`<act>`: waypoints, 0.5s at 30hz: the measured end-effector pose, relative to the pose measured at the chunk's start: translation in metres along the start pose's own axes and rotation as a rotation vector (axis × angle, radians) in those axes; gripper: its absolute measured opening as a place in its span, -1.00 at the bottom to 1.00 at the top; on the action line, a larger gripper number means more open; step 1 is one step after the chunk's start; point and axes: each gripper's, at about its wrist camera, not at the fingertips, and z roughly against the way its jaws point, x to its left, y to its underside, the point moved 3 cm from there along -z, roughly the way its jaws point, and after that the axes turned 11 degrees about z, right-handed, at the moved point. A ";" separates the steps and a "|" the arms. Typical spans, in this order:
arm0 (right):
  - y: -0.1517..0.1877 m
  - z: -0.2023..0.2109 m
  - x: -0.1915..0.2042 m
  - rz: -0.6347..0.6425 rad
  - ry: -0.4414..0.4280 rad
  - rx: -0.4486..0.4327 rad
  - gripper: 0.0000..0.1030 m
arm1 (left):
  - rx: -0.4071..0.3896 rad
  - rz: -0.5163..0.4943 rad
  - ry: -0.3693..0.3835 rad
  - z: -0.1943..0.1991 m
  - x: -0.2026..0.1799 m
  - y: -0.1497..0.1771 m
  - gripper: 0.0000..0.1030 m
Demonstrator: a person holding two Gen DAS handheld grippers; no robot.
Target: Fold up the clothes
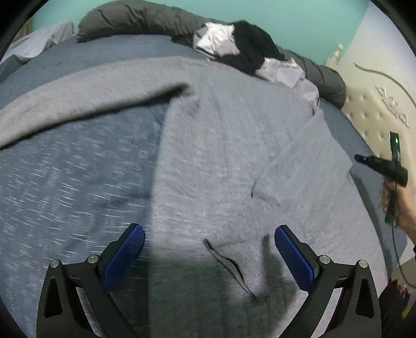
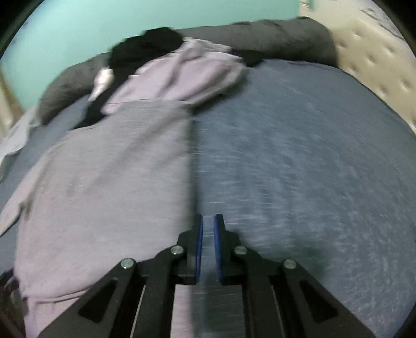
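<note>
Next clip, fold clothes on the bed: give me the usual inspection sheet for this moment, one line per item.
Surface: bed with blue-grey sheet, motion-blurred.
Job's things: grey garment spread flat on the sheet, one part folded over at upper left; a slit pocket shows near the left claw.
Clutter: heap of black and pale lilac clothes at the far edge, against a rolled dark duvet.
Grippers: left claw open wide above the garment, holding nothing; right claw nearly closed, a narrow gap showing, nothing between the pads.
Cables: thin black cable hanging from the right handle.
Surroundings: teal wall, tufted cream headboard.
</note>
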 end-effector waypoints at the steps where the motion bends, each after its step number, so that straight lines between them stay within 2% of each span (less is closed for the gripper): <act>1: -0.003 -0.004 0.007 0.019 -0.019 0.008 -0.85 | -0.019 -0.001 -0.007 0.007 0.002 -0.003 0.99; 4: -0.005 -0.020 0.032 0.053 -0.073 0.057 -0.85 | -0.050 -0.004 -0.037 0.016 0.007 -0.008 0.99; 7: 0.001 -0.032 0.050 0.072 -0.084 0.107 -0.85 | -0.031 -0.002 -0.030 0.014 0.008 -0.007 0.99; 11: 0.015 -0.053 0.065 0.120 -0.060 0.197 -0.85 | 0.065 -0.105 -0.095 -0.006 0.000 0.005 0.99; 12: 0.017 -0.054 0.067 0.128 -0.050 0.204 -0.85 | 0.096 -0.135 -0.118 -0.012 -0.002 0.010 0.99; 15: 0.014 -0.042 0.077 0.142 -0.036 0.173 -0.85 | 0.108 -0.131 -0.121 -0.015 -0.001 0.012 0.99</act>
